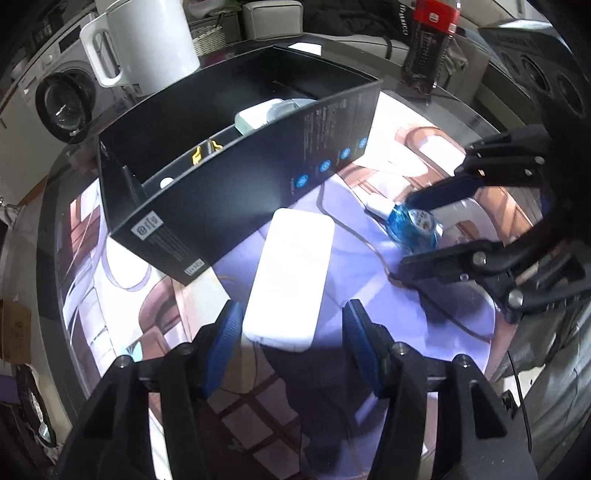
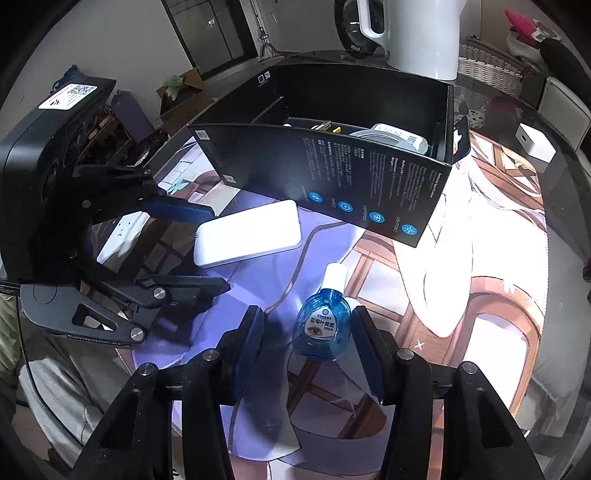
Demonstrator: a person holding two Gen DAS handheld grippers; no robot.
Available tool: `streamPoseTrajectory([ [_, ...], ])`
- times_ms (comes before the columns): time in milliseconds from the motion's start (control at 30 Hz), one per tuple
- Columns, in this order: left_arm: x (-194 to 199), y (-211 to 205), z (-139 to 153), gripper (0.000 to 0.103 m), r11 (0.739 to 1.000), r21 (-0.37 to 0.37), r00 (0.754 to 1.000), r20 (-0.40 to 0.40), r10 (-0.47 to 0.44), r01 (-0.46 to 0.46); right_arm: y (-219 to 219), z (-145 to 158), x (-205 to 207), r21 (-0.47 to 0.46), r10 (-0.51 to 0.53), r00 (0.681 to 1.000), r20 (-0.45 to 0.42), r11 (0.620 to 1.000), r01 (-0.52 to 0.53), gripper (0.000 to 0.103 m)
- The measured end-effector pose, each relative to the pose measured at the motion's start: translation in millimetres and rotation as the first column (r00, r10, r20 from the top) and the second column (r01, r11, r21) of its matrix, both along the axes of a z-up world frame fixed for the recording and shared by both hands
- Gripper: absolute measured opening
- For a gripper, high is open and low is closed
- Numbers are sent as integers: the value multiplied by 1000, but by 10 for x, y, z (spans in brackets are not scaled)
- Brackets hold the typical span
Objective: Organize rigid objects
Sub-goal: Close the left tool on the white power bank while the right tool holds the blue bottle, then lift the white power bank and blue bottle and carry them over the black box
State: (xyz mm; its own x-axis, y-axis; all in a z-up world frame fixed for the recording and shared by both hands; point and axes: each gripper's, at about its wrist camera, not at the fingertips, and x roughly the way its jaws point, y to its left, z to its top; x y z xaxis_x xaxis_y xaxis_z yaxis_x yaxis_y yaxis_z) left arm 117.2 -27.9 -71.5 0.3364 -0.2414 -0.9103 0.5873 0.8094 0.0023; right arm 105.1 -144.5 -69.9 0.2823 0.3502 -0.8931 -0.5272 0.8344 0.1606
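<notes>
Both grippers pitched steeply down at the mat [image 2: 461, 258]. Left gripper [image 1: 291, 325] open, straddling near end of white power bank [image 1: 291, 280], pads clear. Right gripper [image 2: 306, 336] open around blue bottle [image 2: 325, 325] lying in front of black box [image 2: 332, 177]; contact unclear.

Round glass table [image 2: 565, 236] w/ printed mat [image 2: 461, 280] on top, strong glare on it. Washing machine [image 1: 55, 99] at far left, wicker basket [image 2: 491, 70] + pale cushioned seat [image 1: 269, 18] behind table. Plain light wall [image 2: 122, 40], dark cabinet doors [image 2: 218, 33], cardboard box [image 2: 184, 92] on floor. Room dim otherwise.
</notes>
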Motion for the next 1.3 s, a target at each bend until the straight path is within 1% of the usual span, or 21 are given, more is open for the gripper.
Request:
streamPoseTrajectory([
  [100, 59, -99, -11, 62, 1000, 1, 1000, 10, 6, -6, 55, 6, -17, -19, -7, 1000, 4, 1000, 7, 43],
  [167, 94, -140, -12, 61, 1000, -4, 1000, 5, 12, -12, 65, 3, -8, -30, -17, 1000, 8, 999, 17, 35],
  [200, 113, -147, -5, 56, 1000, -13, 1000, -5, 21, -21, 64, 5, -6, -35, -19, 1000, 9, 999, 19, 33],
  [233, 119, -152, -1, 49, 999, -22, 1000, -14, 28, -29, 64, 5, -6, -35, -19, 1000, 9, 999, 19, 32],
  [267, 107, -149, 3, 46, 999, -30, 999, -17, 29, -29, 66, 7, -11, -38, -18, 1000, 10, 999, 19, 32],
  [300, 88, -154, 10, 40, 999, -24, 999, -14, 32, -32, 80, 6, 2, -41, -19, 1000, 12, 999, 19, 32],
  [333, 64, -158, 13, 38, 999, -21, 999, -14, 38, -38, 99, 10, -22, -51, -14, 1000, 23, 999, 15, 32],
  [467, -63, -122, 28, 38, 990, -13, 990, -22, 140, -140, 159, 27, -76, -58, -4, 999, 38, 998, 7, 32],
  [533, -140, -107, 51, 38, 983, 4, 983, 0, 184, -184, 216, 58, -143, -61, -6, 998, 64, 998, 10, 32],
  [600, -193, -98, 84, 38, 977, 10, 976, 25, 214, -215, 244, 56, -170, -62, -5, 998, 64, 998, 9, 32],
  [700, -218, -141, 28, 39, 977, 44, 977, 25, 210, -211, 297, 52, -220, -61, -1, 998, 61, 998, 5, 32],
  [767, -216, -152, 18, 45, 975, 50, 975, 43, 216, -218, 319, -16, -242, -83, 1, 999, 54, 997, 4, 32],
  [833, -201, -160, 21, 46, 975, 53, 976, 50, 212, -214, 337, -28, -255, -88, -4, 998, 62, 996, 10, 32],
  [867, -191, -155, 19, 46, 975, 47, 975, 46, 216, -218, 337, -28, -255, -88, -4, 998, 62, 996, 10, 32],
  [933, -187, -135, 20, 38, 975, 23, 975, 23, 220, -221, 326, -46, -276, -89, -6, 998, 68, 996, 12, 32],
  [1033, -216, -150, 15, 38, 975, 23, 975, 26, 221, -222, 323, -61, -289, -94, -5, 997, 75, 995, 12, 30],
  [1100, -232, -153, 25, 38, 976, 15, 976, 30, 217, -218, 305, -50, -287, -80, -21, 997, 76, 996, 27, 30],
  [1167, -261, -145, 82, 38, 976, -3, 974, 47, 219, -220, 290, -20, -279, -69, -32, 996, 85, 997, 38, 30],
  [1200, -266, -130, 129, 38, 975, -16, 973, 61, 222, -222, 246, 67, -310, -50, -50, 992, 116, 997, 56, 30],
  [1267, -310, -89, 257, 38, 974, -51, 969, 103, 224, -219, 207, 168, -332, -19, -74, 986, 152, 997, 78, 30],
  [1300, -337, -71, 326, 38, 973, -69, 966, 128, 226, -219, 207, 168, -332, -19, -74, 986, 152, 997, 78, 30],
])
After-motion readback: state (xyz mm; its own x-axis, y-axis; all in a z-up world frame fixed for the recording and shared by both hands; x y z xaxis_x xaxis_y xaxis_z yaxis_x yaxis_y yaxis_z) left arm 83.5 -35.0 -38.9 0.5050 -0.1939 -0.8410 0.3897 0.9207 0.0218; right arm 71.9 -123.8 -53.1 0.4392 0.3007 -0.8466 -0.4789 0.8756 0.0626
